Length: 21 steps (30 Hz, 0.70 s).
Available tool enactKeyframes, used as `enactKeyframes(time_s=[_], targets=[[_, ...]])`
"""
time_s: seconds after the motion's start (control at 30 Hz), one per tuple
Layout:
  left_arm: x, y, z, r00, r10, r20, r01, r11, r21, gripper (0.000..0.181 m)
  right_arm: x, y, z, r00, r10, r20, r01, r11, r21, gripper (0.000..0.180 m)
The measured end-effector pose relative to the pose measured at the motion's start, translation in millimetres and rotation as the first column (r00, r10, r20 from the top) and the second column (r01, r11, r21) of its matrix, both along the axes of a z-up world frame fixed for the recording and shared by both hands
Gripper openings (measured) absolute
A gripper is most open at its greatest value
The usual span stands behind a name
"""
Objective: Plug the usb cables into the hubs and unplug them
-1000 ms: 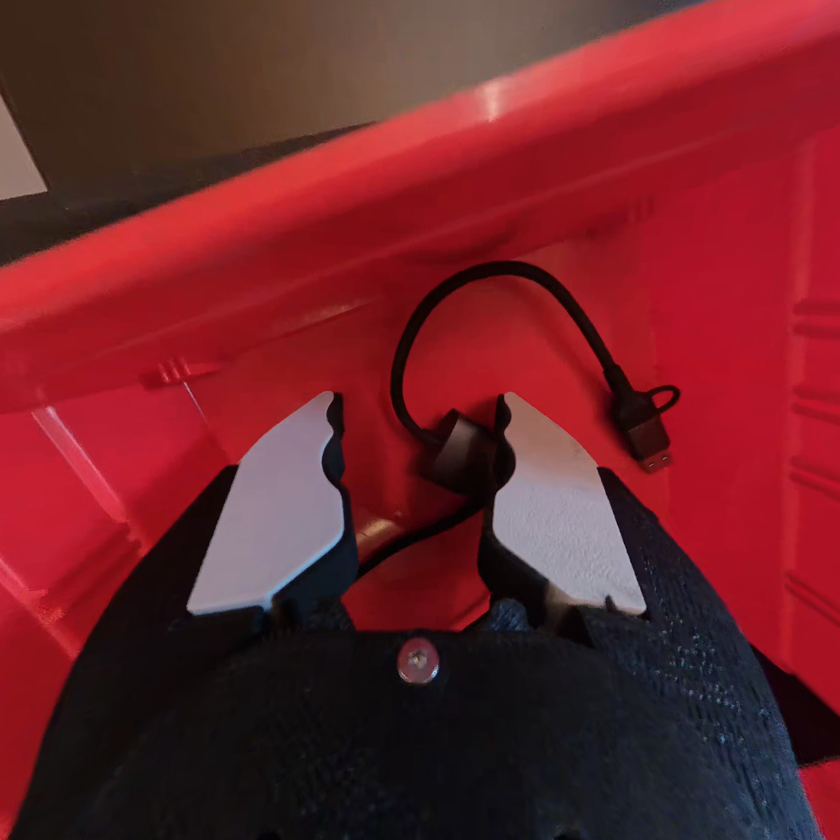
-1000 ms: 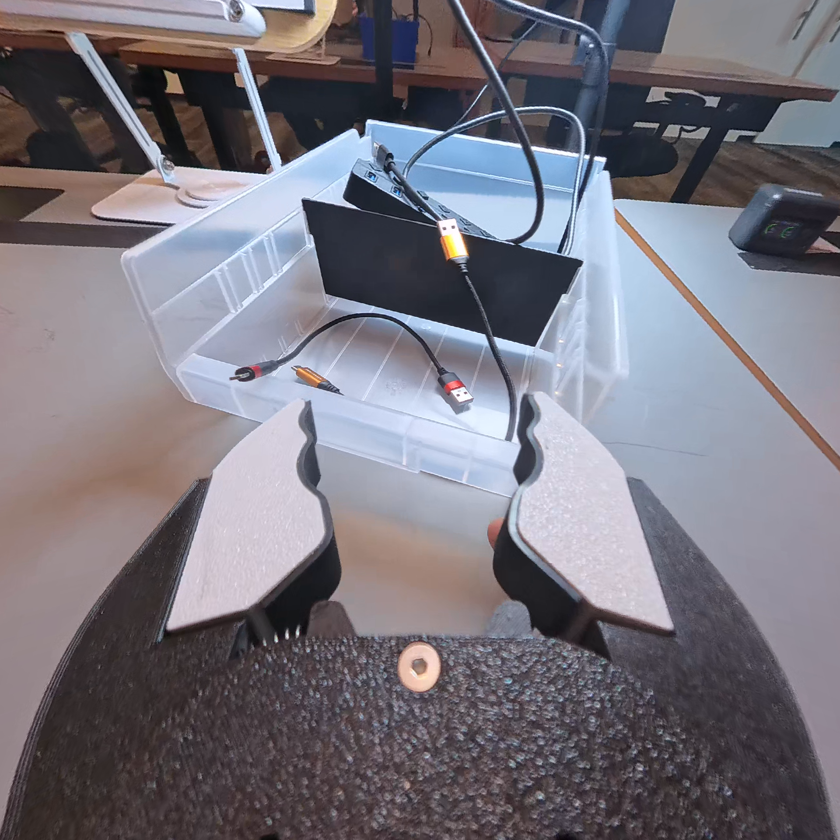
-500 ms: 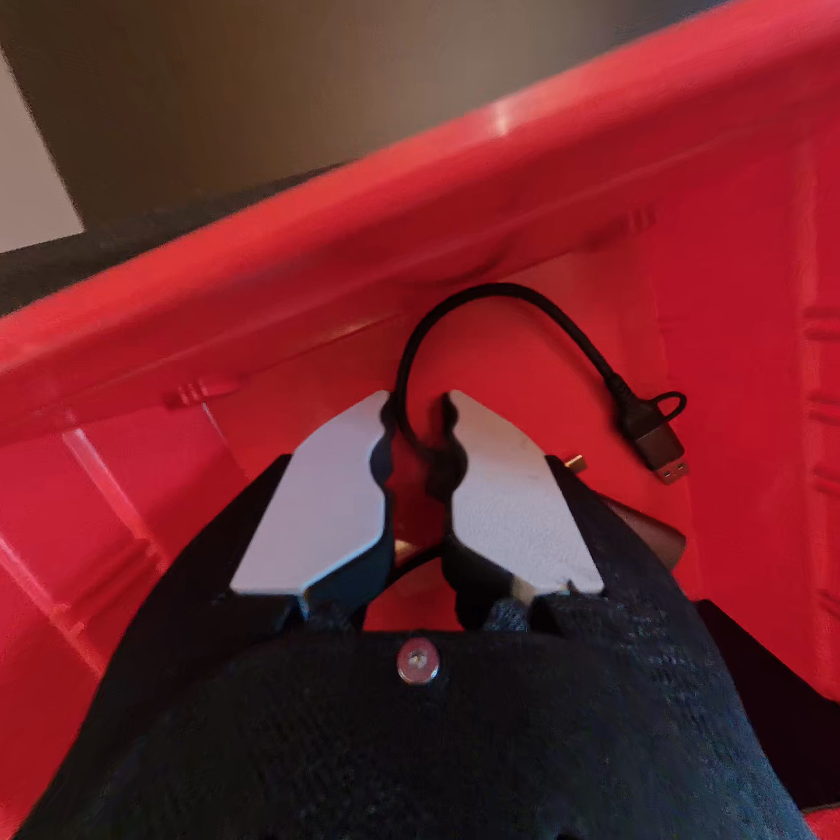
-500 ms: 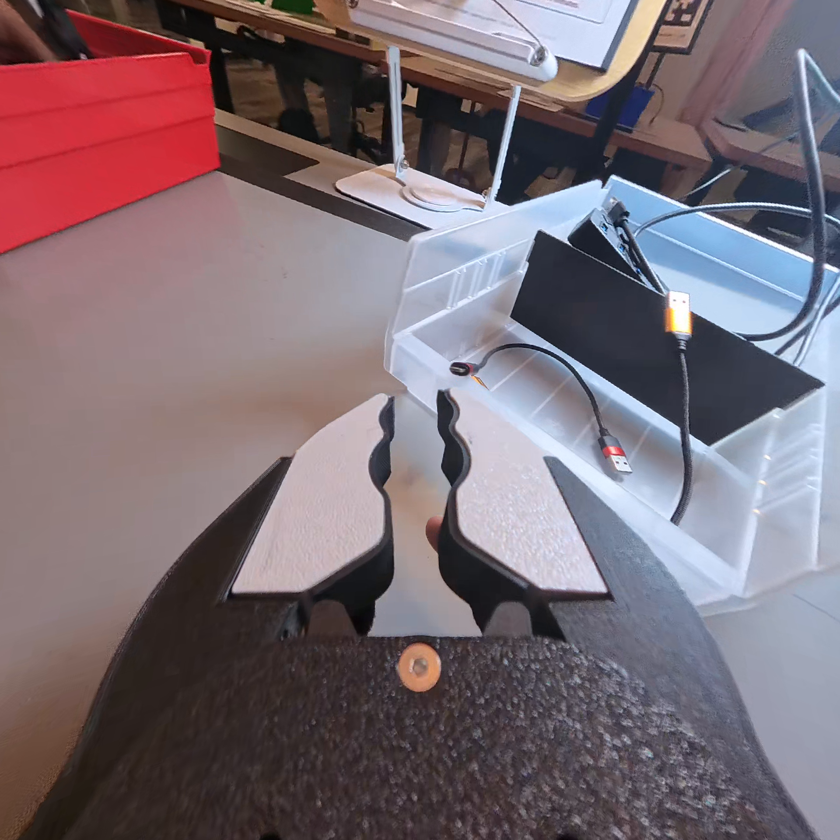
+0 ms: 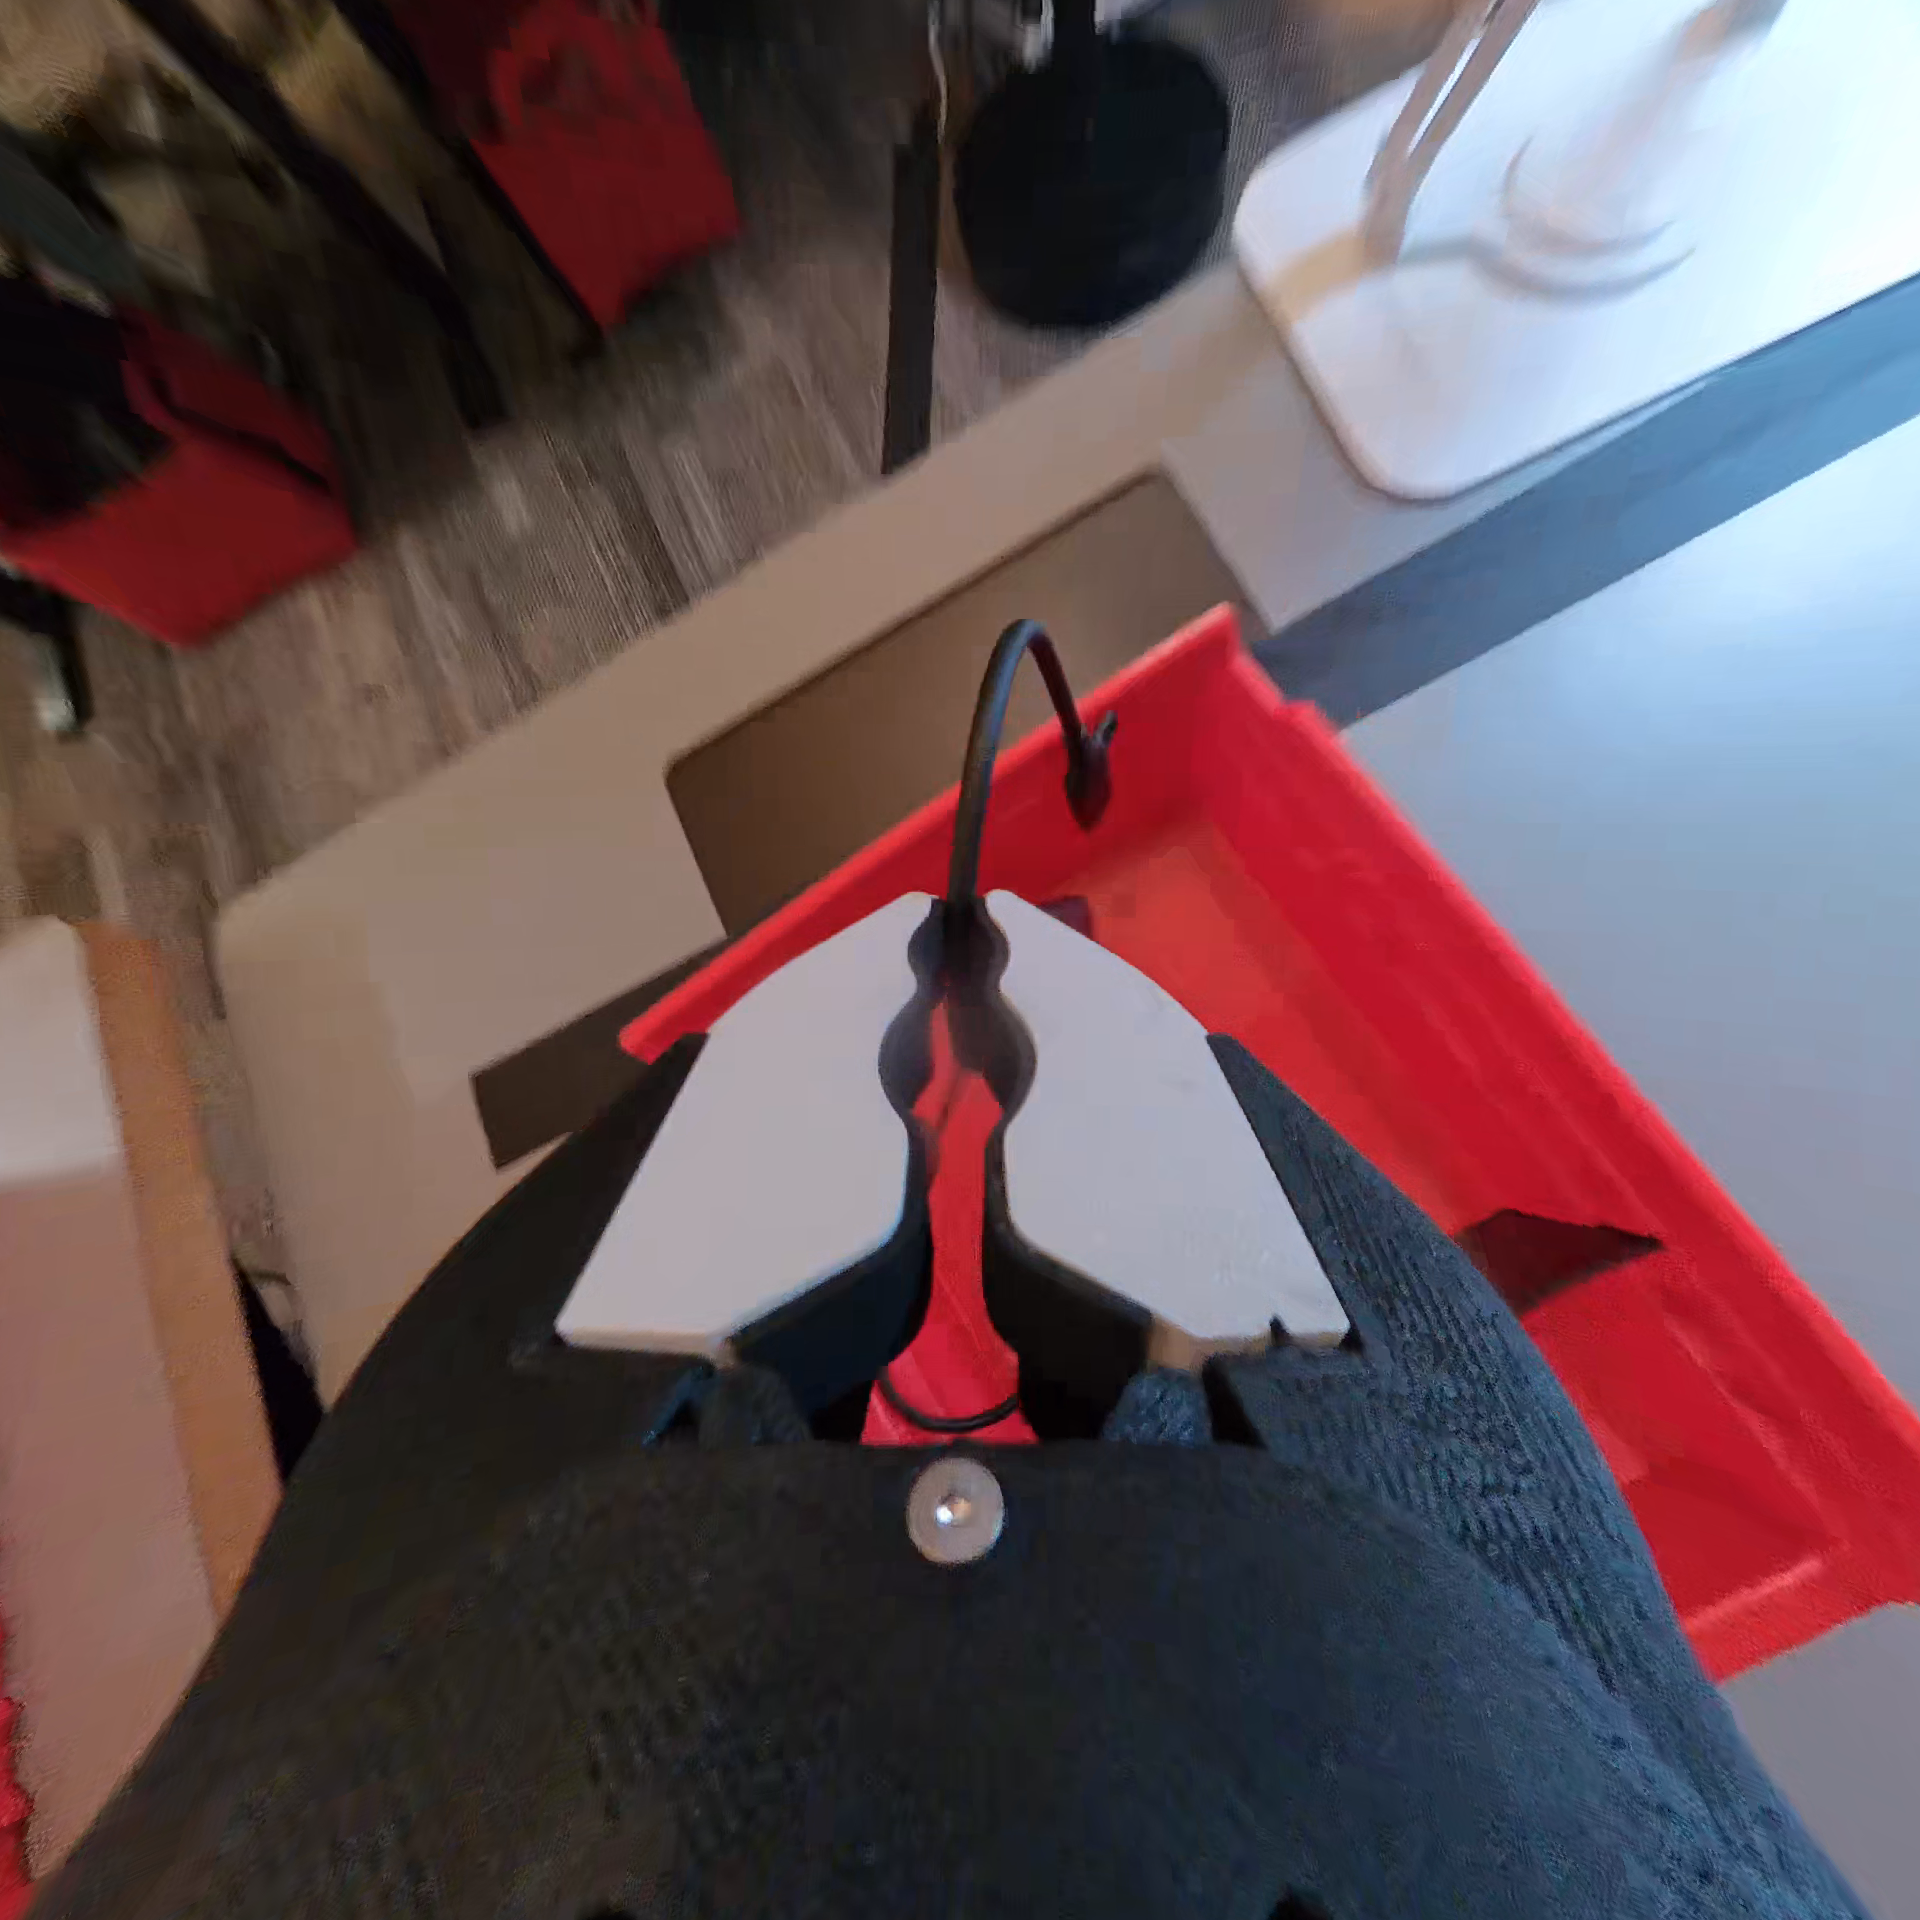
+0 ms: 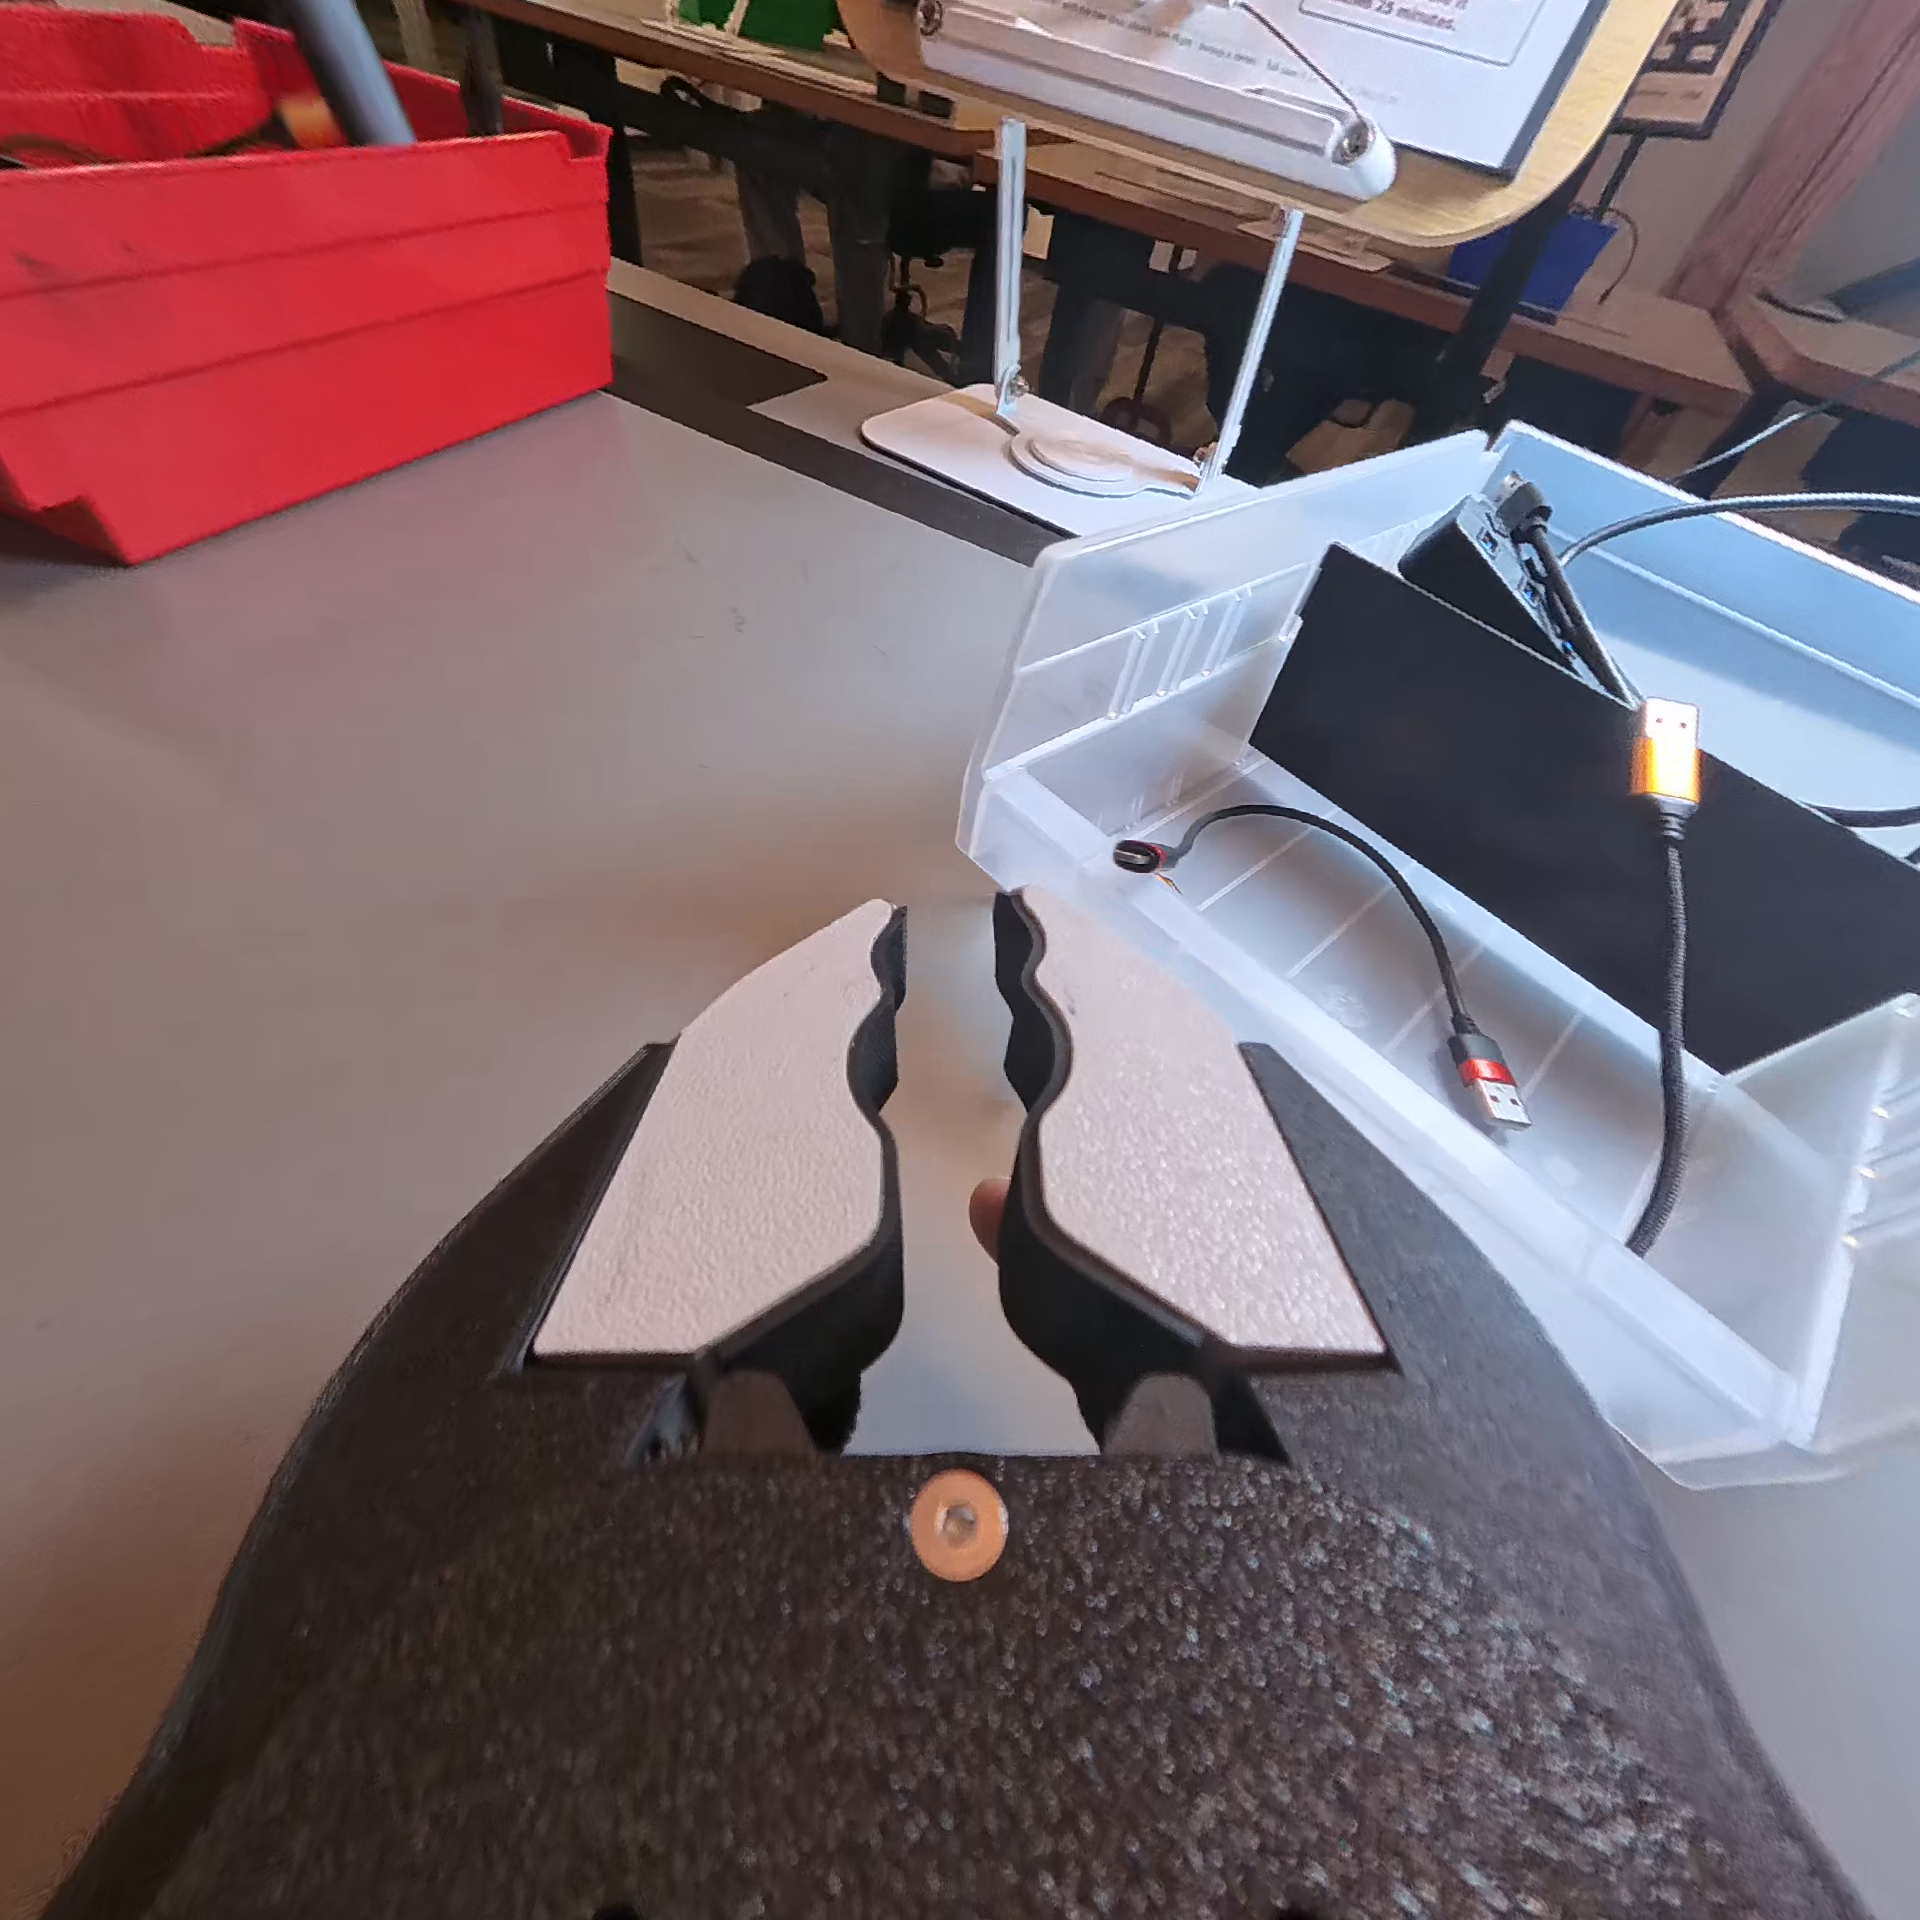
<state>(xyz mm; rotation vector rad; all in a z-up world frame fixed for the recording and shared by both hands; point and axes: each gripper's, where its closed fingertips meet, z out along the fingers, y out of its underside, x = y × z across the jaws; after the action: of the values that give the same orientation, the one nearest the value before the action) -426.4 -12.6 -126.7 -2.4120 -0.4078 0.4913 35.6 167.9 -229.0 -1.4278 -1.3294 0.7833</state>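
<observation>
1. The grey bench (image 6: 364, 779) carries a red bin (image 6: 291, 301) at the far left in the right wrist view and a clear plastic bin (image 6: 1226, 935) at the right.
2. In the left wrist view the red bin (image 5: 1403, 1039) lies below and beyond the left gripper (image 5: 961, 914), its inside open to the camera.
3. A black divider (image 6: 1507, 831) stands across the clear bin; behind it a black hub (image 6: 1455, 540) leans with a cable plugged into it.
4. The left gripper is closed on a short black cable (image 5: 977, 769), pinched at the very tips of the fingers (image 5: 790, 1122). The cable rises from the tips, arches over, and its free plug (image 5: 1089, 774) hangs over the red bin's far wall.
5. The right gripper (image 6: 948, 920) hovers above the bench just left of the clear bin, its fingers (image 6: 748, 1143) nearly together with a narrow gap and nothing between them.
6. An orange-collared USB plug (image 6: 1665, 753) stands up over the divider on a braided cable.
7. A red-collared cable (image 6: 1351, 883) lies in the clear bin's front compartment.
</observation>
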Motion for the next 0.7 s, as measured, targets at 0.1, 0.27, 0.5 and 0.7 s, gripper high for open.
enactKeyframes(time_s=[0.1,0.27,0.5,0.7], targets=[[28.1,1.3,57.3,0.992,-0.062,-0.106,0.076,0.988,0.137,0.004,-9.1,-11.9,1.8,0.998,0.062,-0.005,-0.062,0.998,0.019,0.017],[107.8,13.6,114.5,0.964,-0.23,-0.131,0.263,0.886,0.381,0.003,-43.2,-59.5,24.0,0.958,0.28,-0.066,-0.282,0.959,-0.019,0.026],[256.5,37.4,148.4,0.829,-0.551,-0.098,0.46,0.571,0.68,0.004,-96.2,-126.0,98.6,0.792,0.522,-0.317,-0.594,0.779,-0.202,0.07],[321.8,46.4,115.7,0.713,-0.701,-0.016,0.369,0.357,0.858,0.003,-102.9,-140.6,139.8,0.619,0.549,-0.562,-0.775,0.542,-0.324,0.035]])
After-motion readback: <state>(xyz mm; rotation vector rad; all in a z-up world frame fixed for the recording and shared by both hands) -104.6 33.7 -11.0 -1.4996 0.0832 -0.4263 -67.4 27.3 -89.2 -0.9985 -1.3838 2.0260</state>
